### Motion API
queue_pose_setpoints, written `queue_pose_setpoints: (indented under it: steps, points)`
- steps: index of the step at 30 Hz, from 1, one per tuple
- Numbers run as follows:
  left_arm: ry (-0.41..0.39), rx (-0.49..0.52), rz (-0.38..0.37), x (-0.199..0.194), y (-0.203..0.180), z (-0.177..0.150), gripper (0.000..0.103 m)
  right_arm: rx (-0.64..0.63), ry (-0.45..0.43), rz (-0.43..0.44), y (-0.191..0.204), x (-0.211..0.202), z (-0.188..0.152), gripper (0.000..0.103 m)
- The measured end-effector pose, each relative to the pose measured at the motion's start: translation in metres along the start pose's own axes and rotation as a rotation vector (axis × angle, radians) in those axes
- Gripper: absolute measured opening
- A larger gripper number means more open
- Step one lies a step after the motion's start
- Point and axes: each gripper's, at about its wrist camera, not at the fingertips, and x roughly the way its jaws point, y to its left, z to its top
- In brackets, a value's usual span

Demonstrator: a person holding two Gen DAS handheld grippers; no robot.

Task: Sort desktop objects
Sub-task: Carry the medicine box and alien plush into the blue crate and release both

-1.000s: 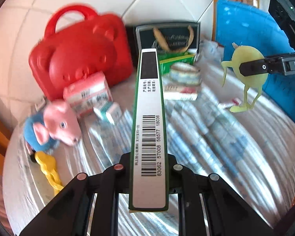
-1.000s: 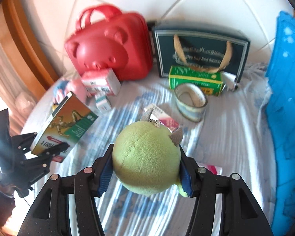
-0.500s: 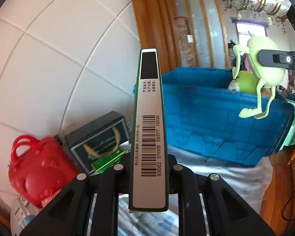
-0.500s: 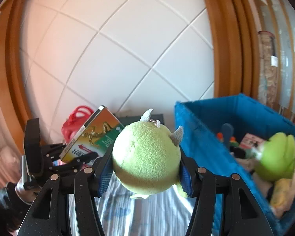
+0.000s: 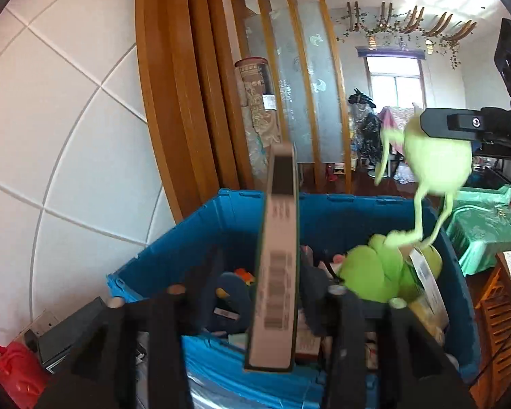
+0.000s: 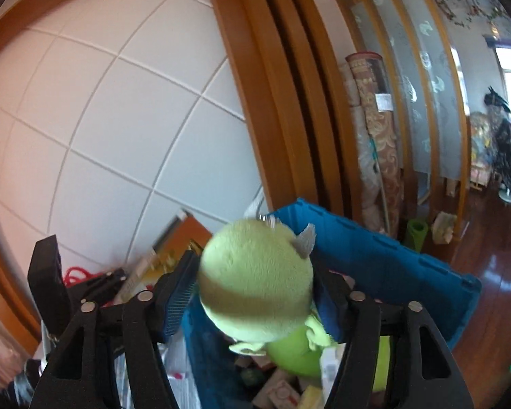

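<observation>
My left gripper (image 5: 255,293) has its jaws spread wider than the thin green box with a barcode (image 5: 277,272); the box is blurred and tilted above the blue bin (image 5: 173,259). My right gripper (image 6: 255,286) has its blue pads apart beside the green plush monster (image 6: 255,279), which is blurred over the bin's near wall (image 6: 374,255). The plush also shows in the left wrist view (image 5: 436,160), hanging under the right gripper's finger over the bin. The bin holds another green plush (image 5: 374,269) and several small boxes.
A white tiled wall (image 5: 68,136) and a wooden door frame (image 5: 173,85) stand behind the bin. A red case (image 5: 13,371) and a dark box (image 5: 71,334) lie at the lower left. A green tub (image 5: 483,225) sits right of the bin.
Both grippers have moved over the blue bin. Their jaws have spread, and the barcode box and the green plush are blurred and slipping out of them.
</observation>
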Motion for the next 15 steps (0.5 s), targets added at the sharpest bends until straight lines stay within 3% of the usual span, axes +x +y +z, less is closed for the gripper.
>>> queue_pose_setpoints:
  steps: [1, 2, 4, 6, 9, 15]
  points:
    - [-0.02, -0.012, 0.023, 0.003, 0.0, 0.009, 0.075, 0.008, -0.007, -0.011, -0.01, 0.002, 0.007, 0.079]
    - [-0.041, -0.026, 0.033, 0.002, 0.002, 0.015, 0.077, 0.017, -0.017, -0.016, -0.018, 0.005, 0.013, 0.08]
    - [-0.072, -0.052, 0.039, 0.0, 0.004, 0.025, 0.077, 0.038, -0.047, 0.017, -0.032, -0.004, 0.017, 0.082]
    - [-0.089, -0.07, 0.048, 0.0, 0.002, 0.03, 0.077, 0.053, -0.083, 0.035, -0.038, -0.016, 0.017, 0.093]
    - [-0.107, -0.106, 0.061, 0.001, 0.006, 0.03, 0.077, 0.068, -0.12, 0.075, -0.036, -0.03, 0.011, 0.096]
    - [-0.064, -0.144, 0.052, -0.001, 0.004, 0.009, 0.077, 0.037, -0.143, 0.159, -0.012, -0.045, -0.002, 0.099]
